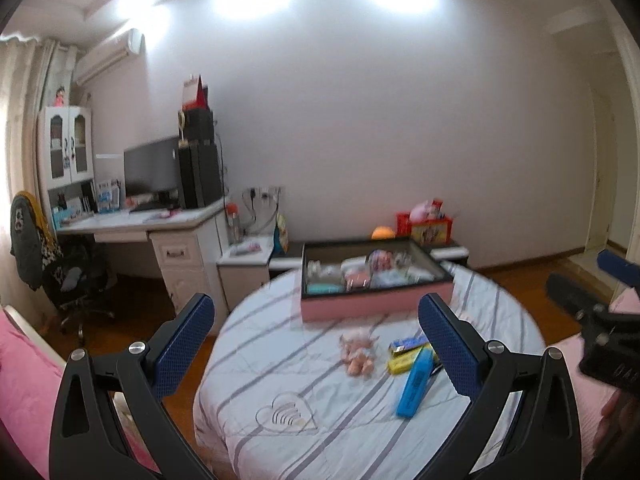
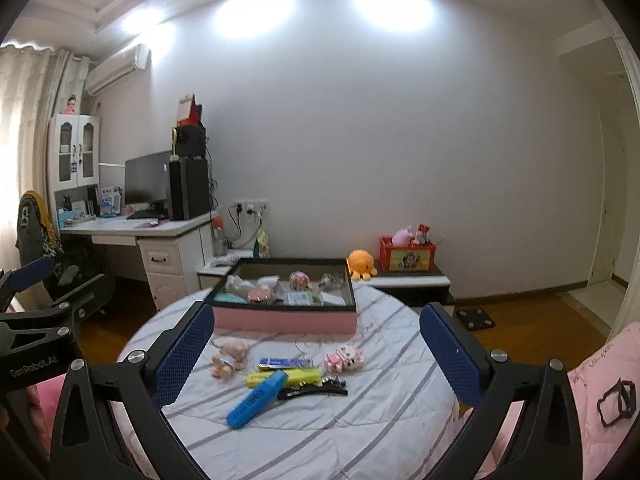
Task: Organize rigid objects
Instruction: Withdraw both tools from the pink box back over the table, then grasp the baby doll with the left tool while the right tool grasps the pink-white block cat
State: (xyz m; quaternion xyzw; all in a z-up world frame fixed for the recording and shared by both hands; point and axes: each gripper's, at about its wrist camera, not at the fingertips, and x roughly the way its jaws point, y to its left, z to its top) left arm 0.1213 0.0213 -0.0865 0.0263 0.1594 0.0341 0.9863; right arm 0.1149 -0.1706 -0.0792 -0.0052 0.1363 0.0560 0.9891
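A pink box with a black rim (image 2: 284, 318) (image 1: 372, 304) stands at the far end of the striped bed and holds several small items. In front of it on the bedspread lie a small doll (image 2: 228, 356) (image 1: 358, 350), a blue highlighter (image 2: 256, 398) (image 1: 416, 382), a yellow highlighter (image 2: 284, 377) (image 1: 404, 362), a blue-and-yellow packet (image 2: 285, 363), a pink block figure (image 2: 344, 358) and a black hair clip (image 2: 312, 392). My left gripper (image 1: 316, 344) and my right gripper (image 2: 316, 346) are both open and empty, held above the near part of the bed.
A white desk (image 2: 136, 232) with a monitor and a swivel chair (image 1: 72, 276) stands at the left. A low cabinet (image 2: 408, 280) behind the bed carries an orange plush (image 2: 360, 264) and a red crate (image 2: 408, 254). A pink quilt (image 2: 600, 384) lies at the right.
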